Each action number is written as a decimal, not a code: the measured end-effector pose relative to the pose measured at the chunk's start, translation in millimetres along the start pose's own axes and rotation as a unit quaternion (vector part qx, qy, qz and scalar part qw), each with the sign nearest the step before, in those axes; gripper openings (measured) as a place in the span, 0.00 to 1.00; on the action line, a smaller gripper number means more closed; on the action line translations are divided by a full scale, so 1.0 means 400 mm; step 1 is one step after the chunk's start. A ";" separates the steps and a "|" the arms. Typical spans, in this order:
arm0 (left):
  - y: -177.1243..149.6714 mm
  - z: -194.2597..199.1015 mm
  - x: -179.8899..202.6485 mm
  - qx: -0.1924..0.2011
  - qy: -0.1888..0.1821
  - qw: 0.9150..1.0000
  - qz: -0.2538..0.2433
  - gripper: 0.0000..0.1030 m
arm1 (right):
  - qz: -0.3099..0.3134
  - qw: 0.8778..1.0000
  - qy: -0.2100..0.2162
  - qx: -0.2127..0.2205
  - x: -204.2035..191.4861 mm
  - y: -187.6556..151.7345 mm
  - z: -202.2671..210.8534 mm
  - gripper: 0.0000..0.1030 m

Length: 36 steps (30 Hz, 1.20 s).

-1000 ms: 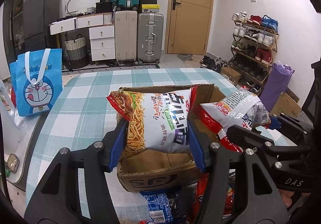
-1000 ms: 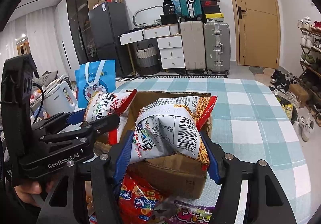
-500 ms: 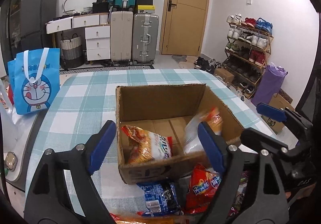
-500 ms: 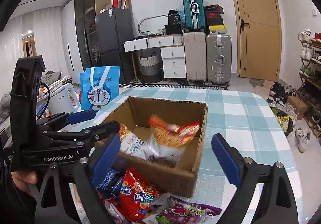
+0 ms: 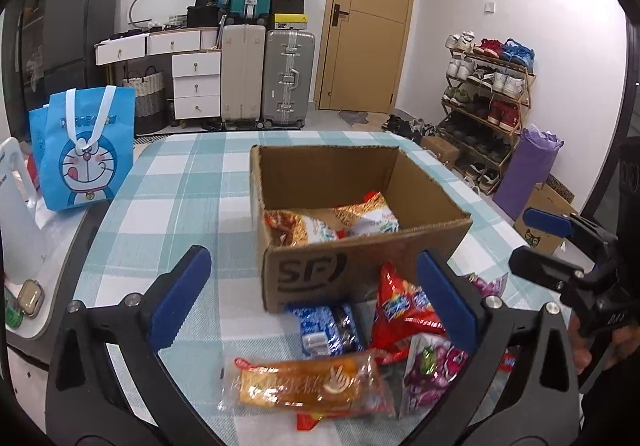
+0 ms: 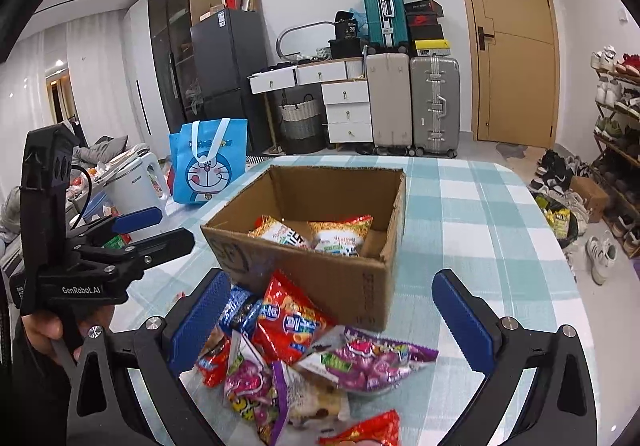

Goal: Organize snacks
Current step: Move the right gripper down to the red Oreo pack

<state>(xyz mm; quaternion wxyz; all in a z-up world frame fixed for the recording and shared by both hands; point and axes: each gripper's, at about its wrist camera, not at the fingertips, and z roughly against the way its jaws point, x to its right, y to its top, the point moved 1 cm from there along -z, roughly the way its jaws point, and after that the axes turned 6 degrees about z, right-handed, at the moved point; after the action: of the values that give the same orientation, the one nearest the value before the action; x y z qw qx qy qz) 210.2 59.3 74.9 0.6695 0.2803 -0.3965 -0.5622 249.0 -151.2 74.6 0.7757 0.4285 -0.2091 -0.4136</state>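
Note:
An open cardboard box (image 5: 304, 274) (image 6: 352, 278) stands on the checked tablecloth. Two noodle snack bags (image 5: 304, 228) (image 5: 372, 220) lie inside it, free of both grippers. My left gripper (image 5: 312, 258) is drawn back in front of the box. Its jaws are opening wide and grip nothing. My right gripper (image 6: 330, 278) stands open beside it, also holding nothing. Loose snacks lie below the fingers at the near side: a red bag (image 5: 404, 310) (image 6: 288, 322), a blue packet (image 5: 324, 330), an orange packet (image 5: 300, 386) and purple bags (image 6: 372, 358).
A blue cartoon tote bag (image 5: 86, 154) (image 6: 210, 162) stands at the table's left edge by a white kettle (image 6: 136, 186). A small earbud case (image 5: 30, 298) lies on the left rim. Suitcases, drawers and a shoe rack (image 5: 488, 102) stand beyond the table.
Both grippers let go of their noodle bags, which dropped into the box. Both jaws spread wide and both grippers drew back toward the near edge, bringing the loose snacks into view.

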 end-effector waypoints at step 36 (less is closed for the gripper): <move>-0.224 0.092 -0.022 -0.055 0.019 0.998 0.000 0.99 | -0.017 0.994 -0.027 -0.103 -0.031 -0.298 0.032 0.99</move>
<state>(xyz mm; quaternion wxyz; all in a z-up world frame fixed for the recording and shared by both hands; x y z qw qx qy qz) 131.2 51.5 18.9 0.6914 0.2539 -0.3521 -0.5775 178.1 -182.1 -18.0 0.8027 0.3384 -0.1791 -0.4572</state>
